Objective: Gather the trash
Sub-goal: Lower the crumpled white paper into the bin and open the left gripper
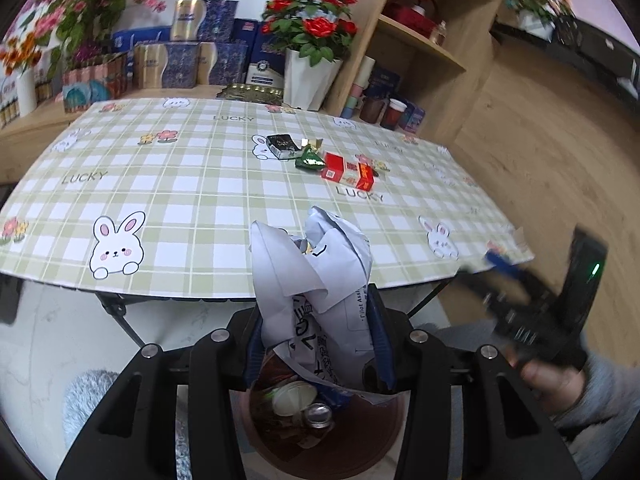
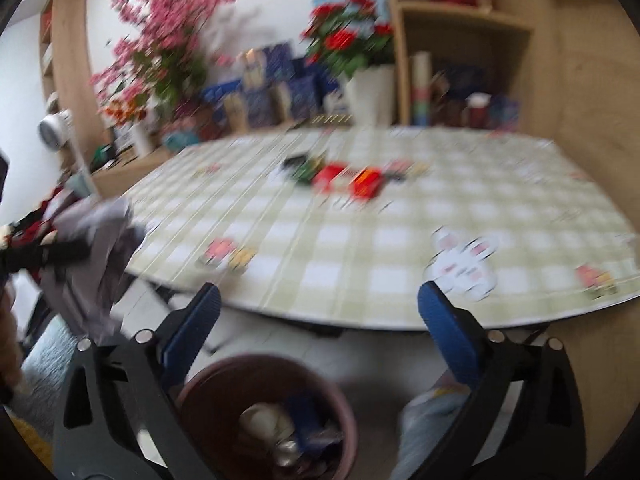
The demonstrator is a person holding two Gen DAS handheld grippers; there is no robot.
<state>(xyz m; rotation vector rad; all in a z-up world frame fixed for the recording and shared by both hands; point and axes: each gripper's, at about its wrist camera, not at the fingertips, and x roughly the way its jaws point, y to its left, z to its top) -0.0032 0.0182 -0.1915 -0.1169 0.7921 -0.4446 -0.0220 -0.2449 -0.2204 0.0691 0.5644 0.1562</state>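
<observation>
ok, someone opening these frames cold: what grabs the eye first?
The crumpled paper clamped in the left gripper, held above the brown bin that already has trash in it. Next, the red packs and dark wrappers clustered mid-table on the checked bunny tablecloth. In the right wrist view, the right gripper stands wide open and empty over the same bin.

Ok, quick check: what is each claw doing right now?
Left claw: closed on crumpled paper, above the bin.
Right claw: open, nothing between its pads.
</observation>
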